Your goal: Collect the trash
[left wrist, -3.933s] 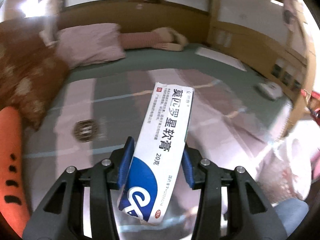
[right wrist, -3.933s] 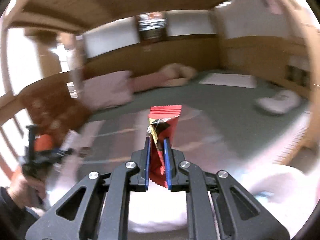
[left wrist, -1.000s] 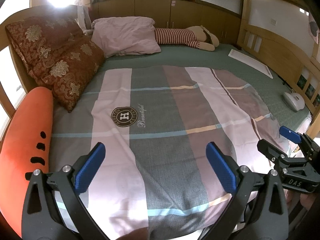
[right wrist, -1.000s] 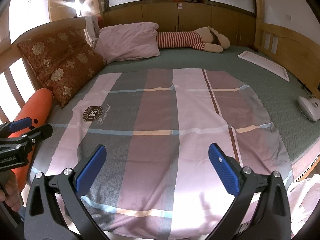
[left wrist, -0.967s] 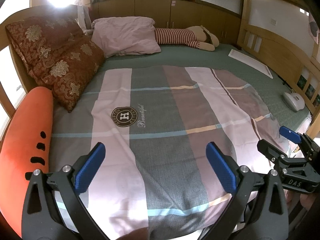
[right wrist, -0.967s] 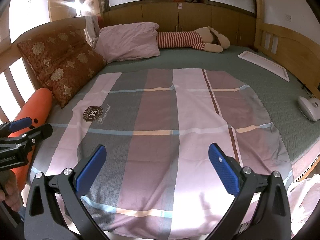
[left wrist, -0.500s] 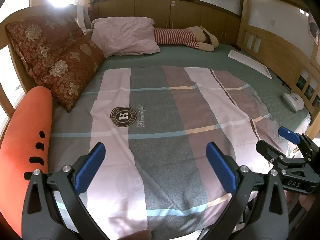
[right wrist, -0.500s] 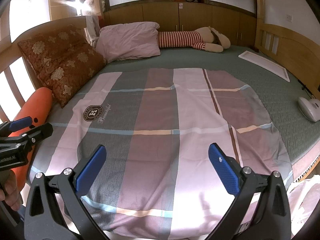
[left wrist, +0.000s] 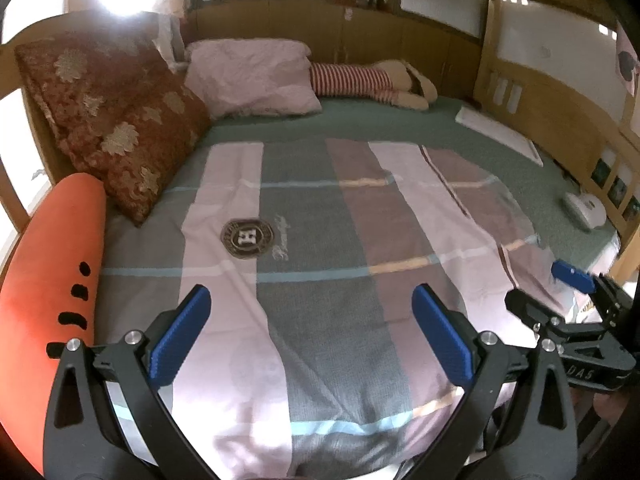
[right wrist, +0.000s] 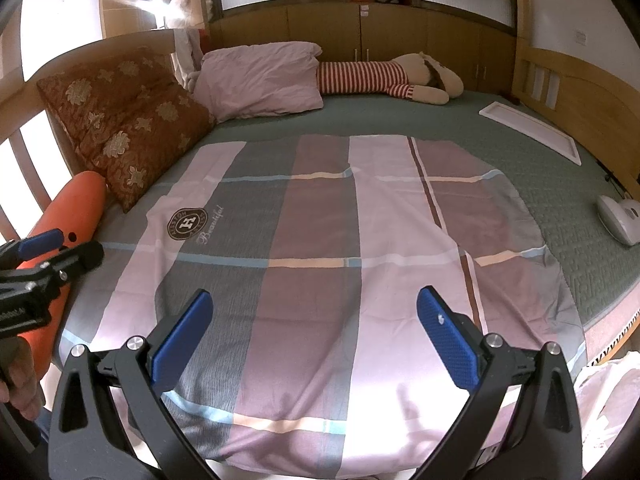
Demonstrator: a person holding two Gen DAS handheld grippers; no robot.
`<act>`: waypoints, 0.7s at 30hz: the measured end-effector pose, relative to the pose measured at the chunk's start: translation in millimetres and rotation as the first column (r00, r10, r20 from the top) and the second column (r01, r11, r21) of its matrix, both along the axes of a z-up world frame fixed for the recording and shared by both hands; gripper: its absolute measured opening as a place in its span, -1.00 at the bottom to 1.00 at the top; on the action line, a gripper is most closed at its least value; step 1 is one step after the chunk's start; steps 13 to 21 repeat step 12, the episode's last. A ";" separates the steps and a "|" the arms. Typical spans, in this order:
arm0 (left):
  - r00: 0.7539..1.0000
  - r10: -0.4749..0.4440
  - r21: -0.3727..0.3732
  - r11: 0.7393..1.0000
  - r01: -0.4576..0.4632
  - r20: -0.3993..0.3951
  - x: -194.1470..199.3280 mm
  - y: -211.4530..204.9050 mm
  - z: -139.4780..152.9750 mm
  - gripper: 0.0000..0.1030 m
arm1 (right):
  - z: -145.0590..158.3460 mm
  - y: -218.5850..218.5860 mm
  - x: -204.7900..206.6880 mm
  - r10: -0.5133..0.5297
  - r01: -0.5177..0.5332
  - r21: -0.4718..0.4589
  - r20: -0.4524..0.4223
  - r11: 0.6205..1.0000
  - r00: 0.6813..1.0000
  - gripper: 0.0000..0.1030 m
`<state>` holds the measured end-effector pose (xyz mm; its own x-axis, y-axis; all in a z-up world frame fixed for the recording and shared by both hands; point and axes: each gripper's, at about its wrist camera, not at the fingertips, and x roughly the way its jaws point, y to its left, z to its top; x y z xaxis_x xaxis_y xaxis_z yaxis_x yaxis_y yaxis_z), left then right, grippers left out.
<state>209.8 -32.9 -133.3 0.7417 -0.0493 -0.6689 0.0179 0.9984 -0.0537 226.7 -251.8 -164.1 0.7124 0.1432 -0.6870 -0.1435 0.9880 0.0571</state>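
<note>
We hold both tools at the near edge of the bed, the left gripper and the right gripper each spread wide with nothing between the blue pads. No trash shows anywhere on the plaid blanket or the green sheet, so we cannot give a bearing, a long axis or a nearer hand for a next pick. Seconds ago the left tool clamped a white and blue ointment box and the right a red wrapper; both are gone from view now, and where they went is not visible.
</note>
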 end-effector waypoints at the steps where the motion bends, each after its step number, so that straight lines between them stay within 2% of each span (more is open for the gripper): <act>1: 1.000 0.003 -0.002 1.000 -0.002 0.008 -1.1 -0.1 1.4 0.94 | -0.7 0.4 -0.5 0.002 -0.002 0.000 -0.001 1.000 1.000 0.93; 6: 1.000 0.006 -0.015 1.000 -0.007 -0.020 2.5 0.9 -0.5 0.94 | -1.1 1.4 -0.7 0.002 -0.002 -0.002 -0.001 1.000 1.000 0.93; 10: 0.998 0.046 -0.009 0.999 -0.046 -0.051 6.1 7.3 -5.2 0.94 | -1.3 -2.9 3.2 0.007 -0.007 -0.017 0.000 1.000 1.000 0.93; 21: 0.996 0.061 -0.006 0.998 -0.062 -0.058 7.2 10.7 -6.6 0.94 | -0.5 -6.8 6.6 0.003 -0.003 -0.024 0.001 1.000 1.000 0.93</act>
